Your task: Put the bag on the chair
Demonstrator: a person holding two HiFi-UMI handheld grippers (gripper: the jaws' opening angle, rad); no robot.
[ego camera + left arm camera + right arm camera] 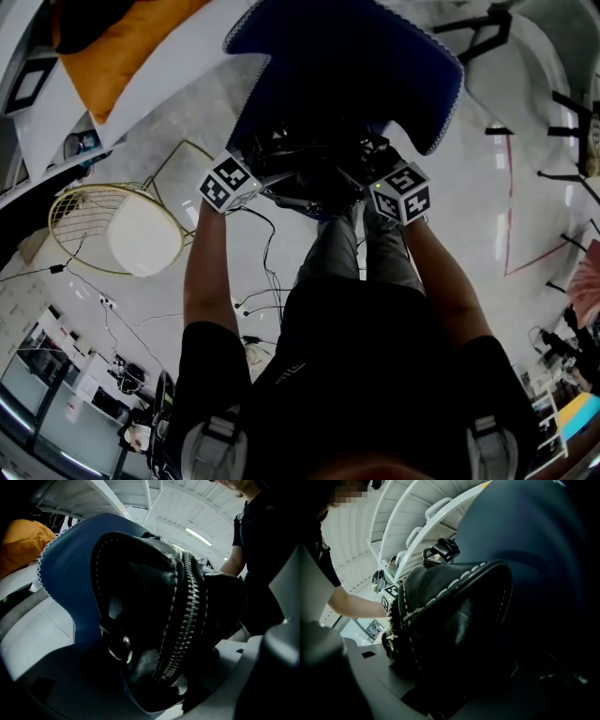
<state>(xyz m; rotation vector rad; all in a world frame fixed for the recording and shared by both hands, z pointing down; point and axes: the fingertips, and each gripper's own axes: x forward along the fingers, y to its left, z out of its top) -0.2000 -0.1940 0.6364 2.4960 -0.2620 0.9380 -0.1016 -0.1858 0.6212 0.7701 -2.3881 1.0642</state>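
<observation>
A black leather bag [309, 173] with a metal zip and white stitching rests on the seat of a dark blue chair [347, 66], against its backrest. My left gripper [277, 187] is at the bag's left end and my right gripper [364, 176] is at its right end. In the left gripper view the bag [154, 597] fills the space between the wide-spread jaws of that gripper [154, 693], with the blue backrest [70, 569] behind it. In the right gripper view the bag [454, 620] likewise lies between that gripper's [454, 688] parted jaws. I see neither pair of pads pressing on it.
A gold wire stool with a white cushion [117, 230] stands on the floor to the left. An orange cushion [122, 47] lies on a white surface at the upper left. Cables [267, 272] trail over the pale floor. White chairs [525, 66] stand at the upper right.
</observation>
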